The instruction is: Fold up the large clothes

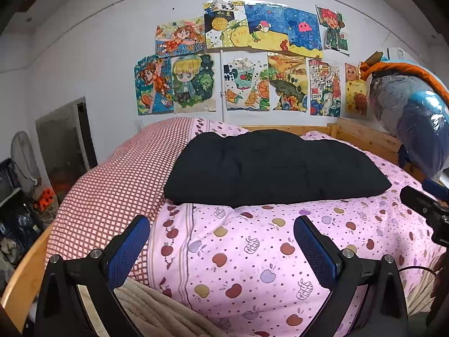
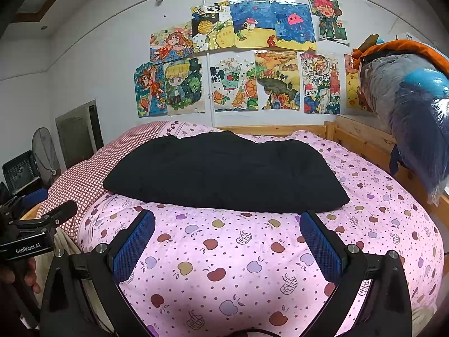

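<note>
A black padded garment [image 1: 269, 168] lies folded into a wide slab across the middle of the bed; the right wrist view shows the same black garment [image 2: 224, 171]. My left gripper [image 1: 221, 224] is open, held above the pink quilt short of the garment's near edge. My right gripper [image 2: 227, 219] is open too, its fingertips just in front of that edge. Neither gripper touches the cloth. The other gripper's body shows at the right edge of the left wrist view [image 1: 426, 205] and at the left edge of the right wrist view [image 2: 33, 233].
A pink apple-print quilt [image 1: 252, 252] covers the bed, with a red checked cover [image 1: 112, 185] on its left. The wooden bed frame [image 1: 364, 137] runs behind and right. Bagged bedding [image 1: 415, 118] hangs at the right. Crates and a fan [image 2: 45, 151] stand left.
</note>
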Demonstrator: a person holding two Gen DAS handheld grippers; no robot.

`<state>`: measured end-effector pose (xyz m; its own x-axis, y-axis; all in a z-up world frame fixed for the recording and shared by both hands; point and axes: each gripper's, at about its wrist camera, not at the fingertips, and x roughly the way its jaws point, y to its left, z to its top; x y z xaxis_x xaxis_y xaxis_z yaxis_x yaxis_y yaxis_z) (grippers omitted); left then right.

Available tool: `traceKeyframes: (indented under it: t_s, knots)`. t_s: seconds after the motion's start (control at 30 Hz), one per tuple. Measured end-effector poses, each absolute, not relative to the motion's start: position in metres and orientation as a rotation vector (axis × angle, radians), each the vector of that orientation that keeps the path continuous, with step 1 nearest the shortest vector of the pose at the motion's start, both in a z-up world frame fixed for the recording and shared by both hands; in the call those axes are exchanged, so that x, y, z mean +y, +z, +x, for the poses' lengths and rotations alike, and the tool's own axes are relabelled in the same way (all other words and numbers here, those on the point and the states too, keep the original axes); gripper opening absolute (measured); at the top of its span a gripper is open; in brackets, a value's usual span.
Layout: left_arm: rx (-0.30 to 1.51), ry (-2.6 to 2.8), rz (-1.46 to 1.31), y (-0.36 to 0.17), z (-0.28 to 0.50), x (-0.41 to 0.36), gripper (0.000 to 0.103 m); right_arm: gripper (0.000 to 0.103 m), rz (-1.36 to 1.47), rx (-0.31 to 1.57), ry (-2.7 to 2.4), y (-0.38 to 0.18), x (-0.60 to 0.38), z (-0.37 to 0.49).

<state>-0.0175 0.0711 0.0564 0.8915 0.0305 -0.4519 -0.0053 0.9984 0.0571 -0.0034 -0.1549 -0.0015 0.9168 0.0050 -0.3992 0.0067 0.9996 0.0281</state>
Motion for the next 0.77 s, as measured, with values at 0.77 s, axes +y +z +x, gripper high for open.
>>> traceKeyframes:
  t_s: [0.77]
  knots:
    - [0.422, 0.029, 0.104, 0.069, -0.028, 0.058, 0.103, 0.101, 0.033, 0.409, -0.012, 0.0, -0.151, -0.006]
